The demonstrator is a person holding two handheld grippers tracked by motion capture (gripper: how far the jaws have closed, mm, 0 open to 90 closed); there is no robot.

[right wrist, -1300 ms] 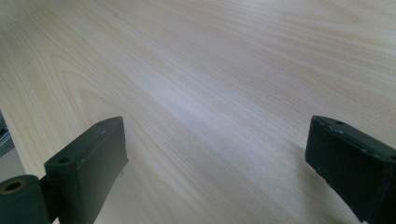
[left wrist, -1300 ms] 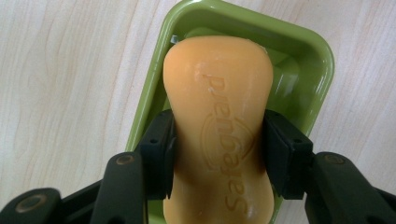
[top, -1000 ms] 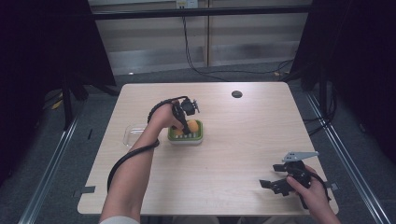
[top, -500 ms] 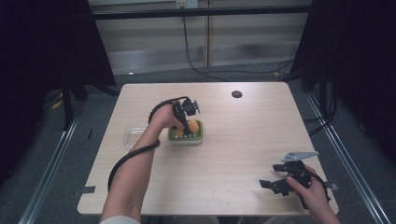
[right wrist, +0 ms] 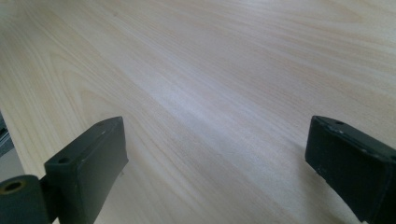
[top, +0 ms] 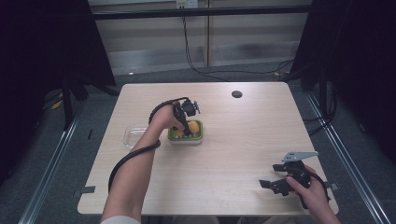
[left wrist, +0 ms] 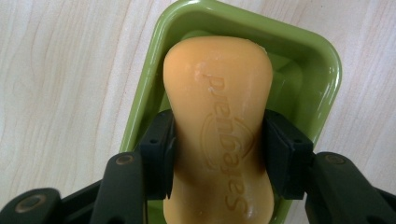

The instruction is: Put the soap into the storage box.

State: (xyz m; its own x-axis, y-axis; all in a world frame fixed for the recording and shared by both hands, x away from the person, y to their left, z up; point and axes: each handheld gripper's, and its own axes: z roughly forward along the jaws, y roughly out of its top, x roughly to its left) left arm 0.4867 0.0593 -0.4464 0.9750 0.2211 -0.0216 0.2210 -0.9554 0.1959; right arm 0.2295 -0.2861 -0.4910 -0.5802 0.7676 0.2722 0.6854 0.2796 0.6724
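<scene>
Jaws of the left gripper [left wrist: 217, 161] clamp an orange soap bar [left wrist: 218, 121]; the right gripper [right wrist: 217, 161] gapes wide, empty.

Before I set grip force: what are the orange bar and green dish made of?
Bar: looks like soap, matte and waxy, with letters pressed into its face. Dish: probably moulded plastic, glossy, with bright highlights along its rounded rim. Left gripper is clamping the bar.

soap bar [left wrist: 218, 126] near end cut off by frame bottom, green dish [left wrist: 322, 74] floor mostly hidden beneath it
</scene>
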